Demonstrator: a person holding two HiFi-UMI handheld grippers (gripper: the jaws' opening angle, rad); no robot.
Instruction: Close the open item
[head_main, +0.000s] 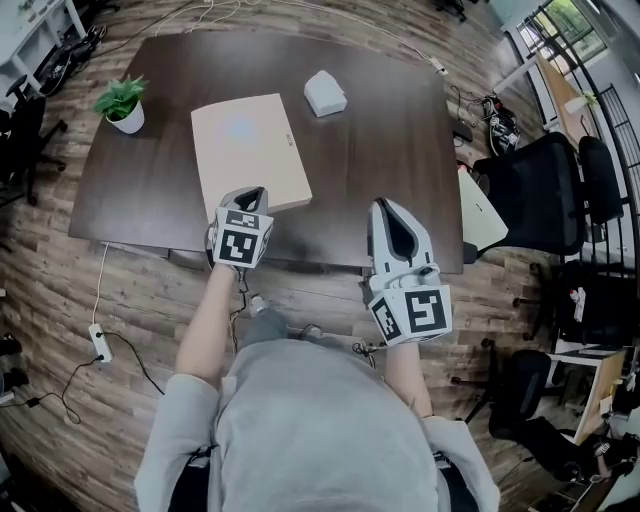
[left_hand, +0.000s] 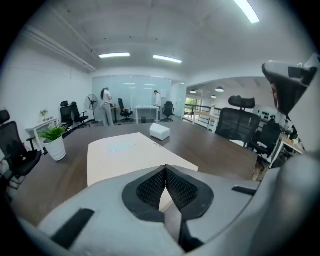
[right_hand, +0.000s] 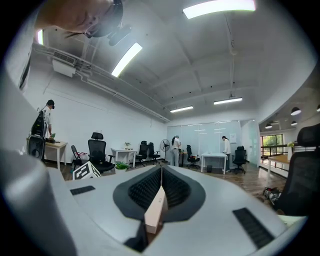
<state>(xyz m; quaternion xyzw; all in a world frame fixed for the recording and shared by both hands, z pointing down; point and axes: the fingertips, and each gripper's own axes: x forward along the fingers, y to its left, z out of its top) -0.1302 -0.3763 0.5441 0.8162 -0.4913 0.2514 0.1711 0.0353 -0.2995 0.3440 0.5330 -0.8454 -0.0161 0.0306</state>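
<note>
A flat beige laptop (head_main: 250, 150) lies with its lid down on the dark wooden table (head_main: 400, 150), left of the middle. My left gripper (head_main: 252, 195) hovers at the laptop's near edge, pointing down across it. In the left gripper view the laptop (left_hand: 125, 155) stretches away just beyond the gripper (left_hand: 165, 168), whose pads meet at the tips with nothing between them. My right gripper (head_main: 388, 208) hangs over the table's front edge, apart from the laptop. In the right gripper view its pads (right_hand: 161, 171) also meet and it looks out level over the room.
A small potted plant (head_main: 122, 103) stands at the table's left end, and a white box (head_main: 325, 93) lies behind the laptop. Black office chairs (head_main: 540, 190) stand to the right of the table. A power strip (head_main: 98, 340) and cables lie on the floor at the left.
</note>
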